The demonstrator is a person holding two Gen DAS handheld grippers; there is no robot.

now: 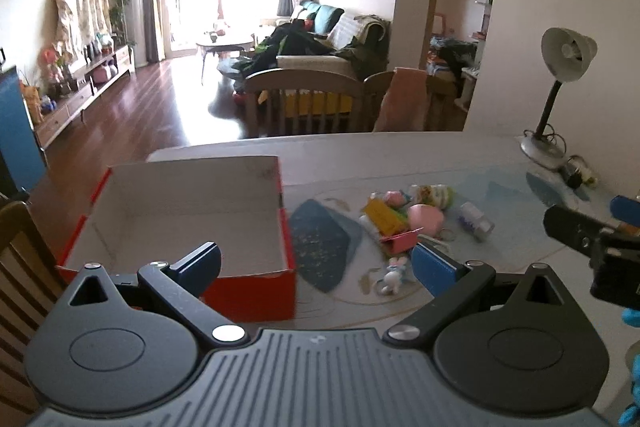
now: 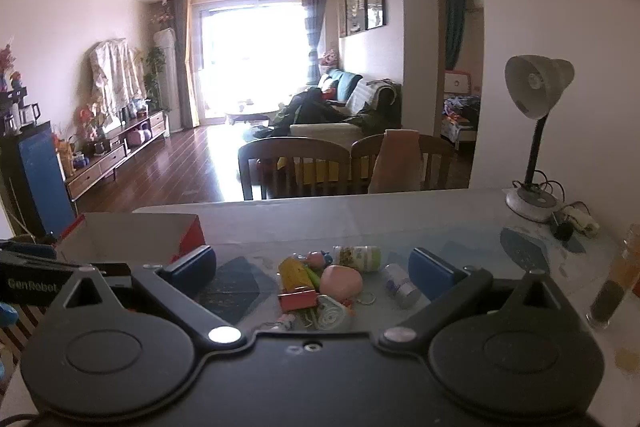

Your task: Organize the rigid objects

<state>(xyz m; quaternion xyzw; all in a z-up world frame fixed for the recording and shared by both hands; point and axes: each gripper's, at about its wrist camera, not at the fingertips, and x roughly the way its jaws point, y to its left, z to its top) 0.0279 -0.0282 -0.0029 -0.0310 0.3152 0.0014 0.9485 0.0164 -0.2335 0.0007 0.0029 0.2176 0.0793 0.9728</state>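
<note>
Both tools idle: left gripper (image 1: 316,269) spread wide, nothing between the fingers; right gripper (image 2: 314,273) the same, spread and empty, aimed at the pile.

Task items: heap of small things on the table (image 2: 440,223), right of the red box (image 1: 180,227). Box is open and looks empty inside. In the heap: yellow pack (image 2: 296,273), pink egg-shaped toy (image 2: 341,281), pink binder clip (image 2: 298,299), printed jar on its side (image 2: 357,258), small white bottle on its side (image 2: 400,285), white roll (image 2: 332,313), key ring (image 2: 366,299), bunny charm (image 1: 394,273).

Risks, my read:
- Items touch and overlap, so closing on one likely drags or flicks a neighbour.
- Jar and bottle lie on their sides and could roll if nudged.
- Egg toy is rounded and may squirt out of the pads.
- Key ring lies flat and thin, hard to get under.
- Glass (image 2: 612,291) with dark liquid sits at the near right, so a wide right-hand swing could knock it.
- Box wall is thin card; a low carry could clip the rim.

Readable text: "GenRobot" on the left tool's body (image 2: 32,285), seen from the right wrist view. Jar and bottle labels are too blurred to read.
</note>
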